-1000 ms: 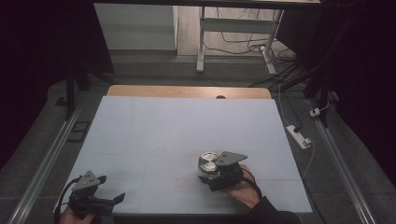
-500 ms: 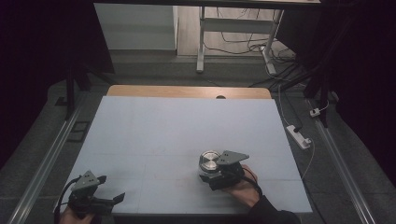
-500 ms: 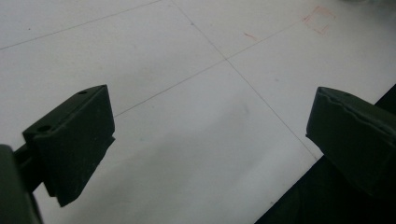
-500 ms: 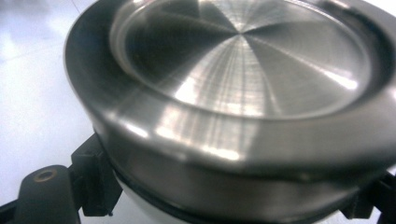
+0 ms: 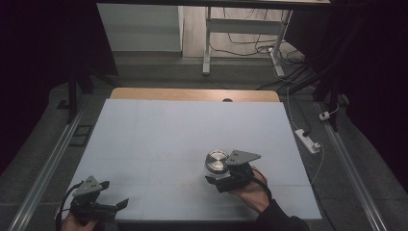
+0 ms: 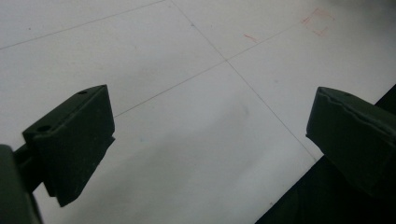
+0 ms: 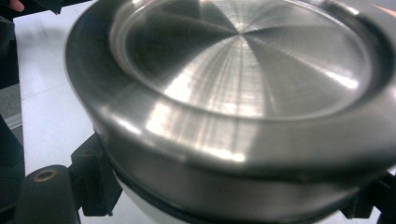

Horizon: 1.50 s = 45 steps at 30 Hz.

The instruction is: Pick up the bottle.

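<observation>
step: we grip steel lid [image 5: 217, 160], table [image 5: 159, 134] centre-right | right gripper [image 5: 219, 179] clamped on it from 6 o'clock | left gripper [image 5: 115, 206] jaws apart, idle, 7 o'clock | advice: we lift level, slowly

Two black grippers are seen, each topped by a grey three-cornered plate pierced with small holes — the left gripper [image 5: 98, 204] trailed by a dark cable, the right gripper [image 5: 222, 177] backed by a hand [image 5: 250, 190] in a dark sleeve. The left gripper's blocky, matt black fingers [image 6: 74, 144] are marked by small screw holes.
</observation>
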### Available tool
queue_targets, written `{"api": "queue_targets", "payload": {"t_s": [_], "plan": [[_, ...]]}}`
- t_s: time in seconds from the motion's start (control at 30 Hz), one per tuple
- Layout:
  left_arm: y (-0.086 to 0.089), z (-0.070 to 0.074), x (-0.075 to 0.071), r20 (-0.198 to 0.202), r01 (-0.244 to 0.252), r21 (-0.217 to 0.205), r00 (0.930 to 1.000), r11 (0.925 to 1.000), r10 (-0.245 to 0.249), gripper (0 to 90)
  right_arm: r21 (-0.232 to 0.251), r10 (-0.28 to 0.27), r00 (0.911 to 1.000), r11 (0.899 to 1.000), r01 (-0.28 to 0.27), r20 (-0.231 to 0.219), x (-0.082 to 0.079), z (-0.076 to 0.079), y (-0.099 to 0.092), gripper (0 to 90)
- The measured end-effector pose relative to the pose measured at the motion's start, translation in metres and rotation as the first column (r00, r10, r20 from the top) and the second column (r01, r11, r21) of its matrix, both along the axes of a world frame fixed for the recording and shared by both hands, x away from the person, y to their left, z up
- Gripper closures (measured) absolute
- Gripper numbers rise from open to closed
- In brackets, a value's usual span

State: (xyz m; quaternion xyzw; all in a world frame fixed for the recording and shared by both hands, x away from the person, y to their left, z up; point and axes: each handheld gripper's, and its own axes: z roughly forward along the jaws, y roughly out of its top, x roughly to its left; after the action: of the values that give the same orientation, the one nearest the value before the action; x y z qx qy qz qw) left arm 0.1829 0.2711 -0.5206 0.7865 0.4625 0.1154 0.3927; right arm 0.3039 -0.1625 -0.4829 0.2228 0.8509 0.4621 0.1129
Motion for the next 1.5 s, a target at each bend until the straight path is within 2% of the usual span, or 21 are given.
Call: {"api": "queue_targets", "payload": {"t_s": [0.47, 0.83, 1.1, 1.5], "plan": [[0.001, 0.000, 0.000, -0.002, 0.001, -0.003, 1.0000, 1.0000, -0.001, 1.8, 0.009, 0.043, 0.9989, 0.999, -0.043, 0.018, -0.001, 0.021, 0.013, 14.7], [0.001, 0.000, 0.000, -0.006, -0.002, -0.008, 1.0000, 1.0000, 0.002, 1.5, 0.014, 0.073, 0.9972, 0.997, -0.073, 0.015, 0.001, 0.028, 0.028, 14.8], [0.001, 0.000, 0.001, -0.004, 0.002, -0.004, 1.0000, 1.0000, -0.002, 1.3, 0.020, 0.109, 0.9940, 0.994, -0.109, 0.016, 0.000, 0.030, 0.045, 14.8], [0.000, 0.000, 0.001, -0.008, 0.000, -0.004, 1.0000, 1.0000, 0.000, 0.9, 0.000, 0.149, 0.9887, 0.989, -0.149, 0.013, -0.004, 0.027, 0.061, 14.8]]}}
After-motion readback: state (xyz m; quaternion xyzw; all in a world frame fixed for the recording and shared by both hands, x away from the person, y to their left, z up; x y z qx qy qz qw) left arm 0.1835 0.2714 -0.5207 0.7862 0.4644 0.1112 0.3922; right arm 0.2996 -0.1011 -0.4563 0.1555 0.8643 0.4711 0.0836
